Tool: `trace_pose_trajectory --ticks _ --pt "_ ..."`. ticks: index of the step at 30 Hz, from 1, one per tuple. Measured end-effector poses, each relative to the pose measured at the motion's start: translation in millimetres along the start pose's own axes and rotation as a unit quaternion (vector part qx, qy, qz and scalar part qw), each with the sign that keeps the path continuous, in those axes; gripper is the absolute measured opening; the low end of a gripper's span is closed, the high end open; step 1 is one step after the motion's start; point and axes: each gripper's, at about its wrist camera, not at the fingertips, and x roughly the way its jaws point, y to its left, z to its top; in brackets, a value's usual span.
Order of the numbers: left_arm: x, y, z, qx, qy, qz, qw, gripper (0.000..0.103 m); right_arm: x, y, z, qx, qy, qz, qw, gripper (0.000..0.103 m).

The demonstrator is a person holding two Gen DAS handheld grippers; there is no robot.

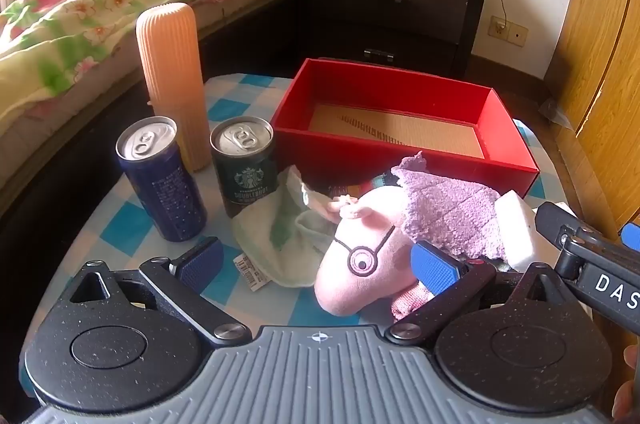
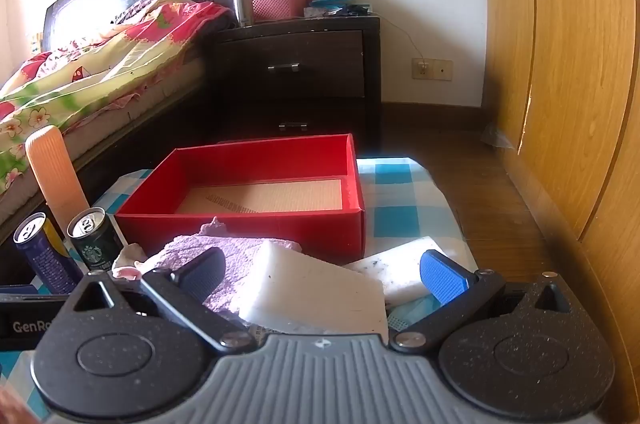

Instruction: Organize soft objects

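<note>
The left gripper [image 1: 318, 266] hangs with its jaws spread wide over the near edge of the checked tabletop [image 1: 120, 236], a pink plush toy [image 1: 360, 264] and a pale green cloth [image 1: 280, 244] lying between the fingers without being pinched. The right gripper [image 2: 322, 274] is likewise spread wide, with a white sponge [image 2: 316, 288] lying loose between its fingers beside a purple cloth [image 2: 236, 256]. Behind this pile, toward the far edge, stands a red box [image 2: 248, 228], and near the left edge two cans [image 1: 160, 180] stand in front of an orange ribbed bottle [image 1: 172, 72].
</note>
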Motion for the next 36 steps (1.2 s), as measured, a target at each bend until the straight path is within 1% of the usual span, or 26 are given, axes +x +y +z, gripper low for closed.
trace_pose_trajectory --ticks 15,30,36 --pt "0.0 -0.1 0.5 -0.001 0.003 -0.001 1.0 0.096 0.6 0.2 0.0 0.0 0.0 0.0 1.0 0.085" --pt "-1.5 -1.3 -6.0 0.0 0.009 0.001 1.0 0.096 -1.3 -1.2 -2.7 -0.004 0.003 0.001 1.0 0.085" --pt "-1.6 -1.3 -6.5 0.0 0.024 -0.001 0.9997 0.096 -1.8 -2.8 -3.5 -0.004 0.003 0.0 1.0 0.085"
